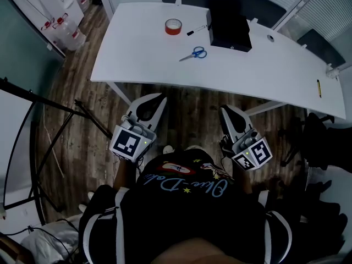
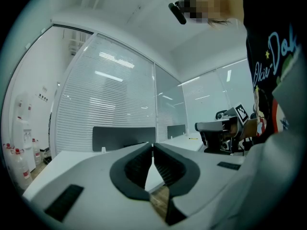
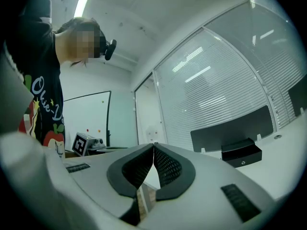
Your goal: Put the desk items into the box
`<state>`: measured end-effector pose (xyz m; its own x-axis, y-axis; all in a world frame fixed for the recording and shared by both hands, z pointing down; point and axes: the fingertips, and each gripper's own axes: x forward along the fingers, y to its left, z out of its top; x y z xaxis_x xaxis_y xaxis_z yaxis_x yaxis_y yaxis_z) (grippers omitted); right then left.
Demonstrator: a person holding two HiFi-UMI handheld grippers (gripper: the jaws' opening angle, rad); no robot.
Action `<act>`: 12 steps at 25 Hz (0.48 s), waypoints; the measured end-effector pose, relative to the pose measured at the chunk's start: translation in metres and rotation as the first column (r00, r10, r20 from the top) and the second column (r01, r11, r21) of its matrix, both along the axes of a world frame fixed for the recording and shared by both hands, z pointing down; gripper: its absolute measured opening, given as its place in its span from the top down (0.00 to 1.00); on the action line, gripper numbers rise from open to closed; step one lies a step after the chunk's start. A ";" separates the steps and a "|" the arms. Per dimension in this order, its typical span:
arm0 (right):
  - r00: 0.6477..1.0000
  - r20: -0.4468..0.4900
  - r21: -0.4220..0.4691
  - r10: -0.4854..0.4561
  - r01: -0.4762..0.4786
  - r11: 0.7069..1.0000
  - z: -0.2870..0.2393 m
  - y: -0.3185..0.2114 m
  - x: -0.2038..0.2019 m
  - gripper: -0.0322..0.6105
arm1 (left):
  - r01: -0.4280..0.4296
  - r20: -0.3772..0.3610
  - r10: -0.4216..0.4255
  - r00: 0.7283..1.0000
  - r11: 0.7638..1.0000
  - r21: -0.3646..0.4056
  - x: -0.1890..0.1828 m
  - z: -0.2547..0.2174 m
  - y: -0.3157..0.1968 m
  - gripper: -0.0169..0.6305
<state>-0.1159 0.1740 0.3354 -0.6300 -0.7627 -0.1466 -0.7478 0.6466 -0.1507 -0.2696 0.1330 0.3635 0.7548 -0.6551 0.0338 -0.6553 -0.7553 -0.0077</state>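
Observation:
On the white desk lie a red tape roll, a black marker and blue-handled scissors. A black box stands at the desk's far side, also seen as the black box in the right gripper view. My left gripper and right gripper hover over the floor short of the desk's near edge, both shut and empty. Each gripper's fingertips meet: left gripper, right gripper.
A yellow pencil lies near the desk's right end. Black tripod legs stand on the wooden floor to the left. White bottles line the far left wall. A dark chair sits at the right.

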 end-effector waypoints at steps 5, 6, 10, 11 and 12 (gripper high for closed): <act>1.000 0.013 -0.013 0.019 -0.019 1.000 0.003 -0.008 0.010 0.93 | -0.018 0.020 0.019 1.000 1.000 -0.009 0.010 0.003 -0.007 0.96; 1.000 0.018 -0.014 0.018 -0.018 1.000 0.003 -0.011 0.012 0.93 | -0.015 0.024 0.016 1.000 1.000 -0.010 0.011 0.003 -0.010 0.96; 1.000 0.028 -0.021 -0.014 0.014 1.000 0.007 -0.029 0.017 0.93 | 0.019 0.039 -0.019 0.999 1.000 -0.009 0.013 0.002 -0.023 0.96; 0.999 0.029 -0.020 -0.028 0.029 0.999 0.008 -0.034 0.017 0.93 | 0.031 0.042 -0.030 0.999 0.999 -0.010 0.013 0.002 -0.026 0.96; 0.999 0.030 -0.016 -0.041 0.041 0.999 0.007 -0.039 0.018 0.93 | 0.041 0.045 -0.041 0.998 0.999 -0.011 0.013 0.002 -0.029 0.96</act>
<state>-0.0981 0.1346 0.3423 -0.6565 -0.7387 -0.1527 -0.7156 0.6740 -0.1835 -0.2563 0.1040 0.3657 0.7248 -0.6848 0.0748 -0.6849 -0.7281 -0.0292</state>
